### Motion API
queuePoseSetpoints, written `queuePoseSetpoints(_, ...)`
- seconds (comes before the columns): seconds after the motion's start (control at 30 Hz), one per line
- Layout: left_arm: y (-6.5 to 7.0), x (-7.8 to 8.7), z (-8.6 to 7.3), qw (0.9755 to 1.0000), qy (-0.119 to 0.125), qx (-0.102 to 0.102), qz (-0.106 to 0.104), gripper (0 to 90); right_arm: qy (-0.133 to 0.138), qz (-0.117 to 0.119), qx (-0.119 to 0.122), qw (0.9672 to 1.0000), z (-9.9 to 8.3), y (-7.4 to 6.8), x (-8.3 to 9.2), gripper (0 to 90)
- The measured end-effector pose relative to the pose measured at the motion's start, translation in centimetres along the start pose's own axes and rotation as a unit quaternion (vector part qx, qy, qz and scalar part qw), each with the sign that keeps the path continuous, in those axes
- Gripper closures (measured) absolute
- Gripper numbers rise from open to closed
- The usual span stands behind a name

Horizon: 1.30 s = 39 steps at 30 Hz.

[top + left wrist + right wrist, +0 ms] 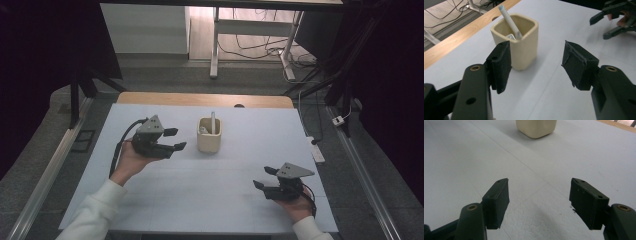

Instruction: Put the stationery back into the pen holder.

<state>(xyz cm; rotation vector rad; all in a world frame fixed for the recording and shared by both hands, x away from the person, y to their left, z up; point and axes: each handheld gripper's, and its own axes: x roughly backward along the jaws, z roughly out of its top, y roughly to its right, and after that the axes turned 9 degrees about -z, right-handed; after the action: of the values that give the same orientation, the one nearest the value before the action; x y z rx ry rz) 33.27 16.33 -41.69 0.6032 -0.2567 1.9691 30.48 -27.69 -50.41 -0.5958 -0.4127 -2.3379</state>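
A cream square cup stands upright near the middle of the white table cover. A white stick-like pen leans inside it, beside a small pale object I cannot identify. My left gripper hovers just left of the cup, open and empty, jaws pointing toward it. In the left gripper view the cup sits just beyond the left gripper, with the pen rising from it. My right gripper rests low near the front right, open and empty. From the right gripper, the cup is far off.
A wooden table edge runs along the far side of the cover. Beyond it are desk legs and loose cables on the floor. A white power strip lies off the table's right side. The right gripper appears at the top right of the left gripper view.
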Motion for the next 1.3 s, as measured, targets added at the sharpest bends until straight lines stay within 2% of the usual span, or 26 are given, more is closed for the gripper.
queuePoseSetpoints(0.33,1.3,1.0,-3.3,0.9999,0.01,0.008,0.003,39.6,-0.004,-0.005,0.002,1.0,0.1,0.2,0.0,32.0)
queuePoseSetpoints(0.4,1.5,1.2,-4.0,0.9999,0.006,0.009,0.007,39.4,-0.001,-0.006,0.001,1.0,0.1,0.3,0.1,32.0)
queuePoseSetpoints(0.63,2.2,1.8,-6.5,0.9995,0.008,0.029,0.006,38.8,0.001,-0.014,-0.002,0.9999,-0.1,0.7,0.8,32.0)
queuePoseSetpoints(0.83,2.9,2.6,-8.9,0.9991,0.0,0.041,0.009,38.7,0.005,-0.024,-0.007,0.9997,-0.5,1.3,1.7,32.1)
queuePoseSetpoints(1.03,3.0,3.1,-10.8,0.9983,-0.002,0.058,0.011,38.4,0.004,-0.03,-0.012,0.9995,-1.0,1.8,2.4,32.1)
queuePoseSetpoints(1.17,3.0,3.1,-11.7,0.9976,0.0,0.069,0.012,38.3,0.004,-0.032,-0.007,0.9995,-1.3,1.9,2.5,32.1)
queuePoseSetpoints(1.3,3.1,2.8,-12.2,0.9973,0.0,0.072,0.014,38.1,-0.01,-0.031,0.008,0.9994,-1.4,1.8,2.3,32.0)
